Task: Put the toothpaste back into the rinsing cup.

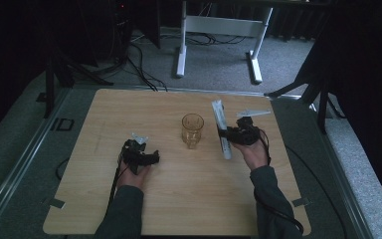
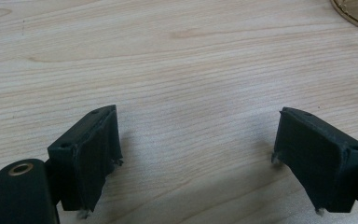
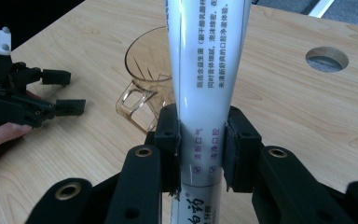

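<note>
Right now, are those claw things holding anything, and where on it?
The right gripper grips a white tube across its lower body. The left gripper is open, holding nothing.

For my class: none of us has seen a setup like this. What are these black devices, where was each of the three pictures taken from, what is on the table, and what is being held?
A person sits at a wooden table, holding a hand-operated gripper in each hand; there is no robot arm. The high view looks down from above the person's side. The other two pictures come from small cameras riding on each gripper, looking along its black jaws.

On the table stands a clear amber glass mug, between the two hands.

The right gripper is shut on a white tube with printed Chinese text, probably toothpaste, held beside the mug. The left gripper is open, with bare table between its jaws.
</note>
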`<control>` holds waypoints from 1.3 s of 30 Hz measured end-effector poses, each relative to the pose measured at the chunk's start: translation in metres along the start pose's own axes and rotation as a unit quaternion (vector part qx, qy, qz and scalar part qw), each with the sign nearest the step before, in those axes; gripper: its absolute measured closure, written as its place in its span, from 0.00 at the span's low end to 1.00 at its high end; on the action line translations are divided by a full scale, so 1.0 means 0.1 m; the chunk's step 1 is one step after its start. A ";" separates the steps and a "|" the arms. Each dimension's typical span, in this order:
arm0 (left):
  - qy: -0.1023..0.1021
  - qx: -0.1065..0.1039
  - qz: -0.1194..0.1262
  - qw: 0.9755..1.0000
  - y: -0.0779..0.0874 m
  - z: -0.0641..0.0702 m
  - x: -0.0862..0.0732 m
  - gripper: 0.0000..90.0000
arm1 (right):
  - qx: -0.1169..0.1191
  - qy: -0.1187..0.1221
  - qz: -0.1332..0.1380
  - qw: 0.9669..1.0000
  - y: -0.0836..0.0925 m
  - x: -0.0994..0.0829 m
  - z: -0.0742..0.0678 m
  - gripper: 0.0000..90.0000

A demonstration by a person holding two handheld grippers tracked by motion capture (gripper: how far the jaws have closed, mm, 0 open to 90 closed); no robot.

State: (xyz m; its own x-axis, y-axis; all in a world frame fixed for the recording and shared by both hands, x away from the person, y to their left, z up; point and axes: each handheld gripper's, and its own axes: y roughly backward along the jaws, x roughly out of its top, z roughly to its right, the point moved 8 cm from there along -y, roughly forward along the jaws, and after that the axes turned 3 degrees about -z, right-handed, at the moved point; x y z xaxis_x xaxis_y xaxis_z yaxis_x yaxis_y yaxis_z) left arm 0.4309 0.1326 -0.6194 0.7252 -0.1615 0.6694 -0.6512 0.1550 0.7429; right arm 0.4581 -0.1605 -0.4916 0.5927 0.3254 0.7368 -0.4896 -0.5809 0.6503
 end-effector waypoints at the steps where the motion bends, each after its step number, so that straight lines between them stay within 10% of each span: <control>1: 0.000 0.000 0.000 1.000 0.00 0.00 0.00 0.16 | 0.000 -0.002 0.001 1.000 0.00 0.01 0.00 0.79; 39: 0.000 0.000 0.000 1.000 0.00 0.00 0.00 0.16 | -0.011 0.004 0.036 0.999 -0.05 0.21 -0.01 0.79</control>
State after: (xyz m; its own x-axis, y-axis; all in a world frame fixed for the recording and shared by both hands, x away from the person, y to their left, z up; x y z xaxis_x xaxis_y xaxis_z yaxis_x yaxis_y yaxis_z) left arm 0.4309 0.1327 -0.6194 0.7252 -0.1619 0.6693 -0.6511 0.1548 0.7430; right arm 0.4725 -0.1501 -0.4790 0.5501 0.2895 0.7833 -0.5448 -0.5865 0.5994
